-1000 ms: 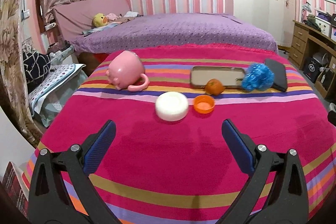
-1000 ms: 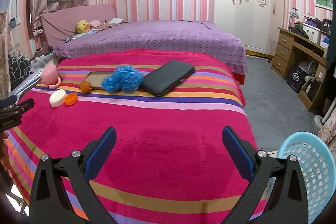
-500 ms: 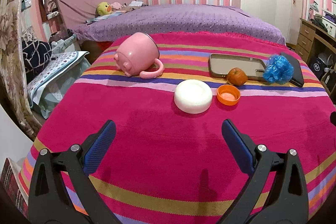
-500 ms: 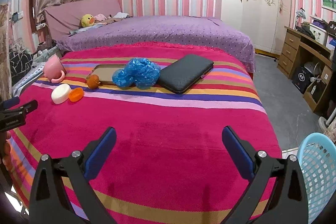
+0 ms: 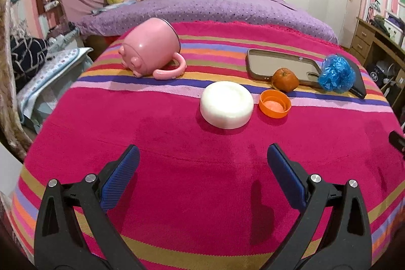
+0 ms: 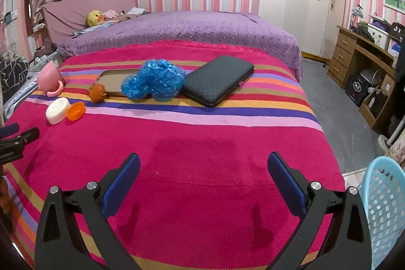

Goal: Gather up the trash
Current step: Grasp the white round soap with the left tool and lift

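On the striped pink blanket (image 5: 177, 168) lie a white round disc (image 5: 226, 104), an orange cap (image 5: 274, 106), a small orange fruit (image 5: 284, 79) and a crumpled blue plastic bag (image 5: 335, 76). My left gripper (image 5: 202, 158) is open and empty, just short of the white disc. My right gripper (image 6: 203, 165) is open and empty over the blanket, well short of the blue bag (image 6: 154, 80). The disc (image 6: 57, 110), cap (image 6: 75, 111) and fruit (image 6: 97, 92) show at the left in the right wrist view. A light blue basket (image 6: 384, 206) stands on the floor at the bed's right.
A pink mug (image 5: 152, 52) lies on its side at the left. A brown phone case (image 5: 281, 62) and a black pouch (image 6: 217, 79) lie beside the bag. A purple bedspread (image 6: 177, 27) is behind. A wooden desk (image 6: 362, 60) stands at the right.
Both grippers have moved forward over the blanket; the disc, cap and blue bag appear nearer. Both stay open.
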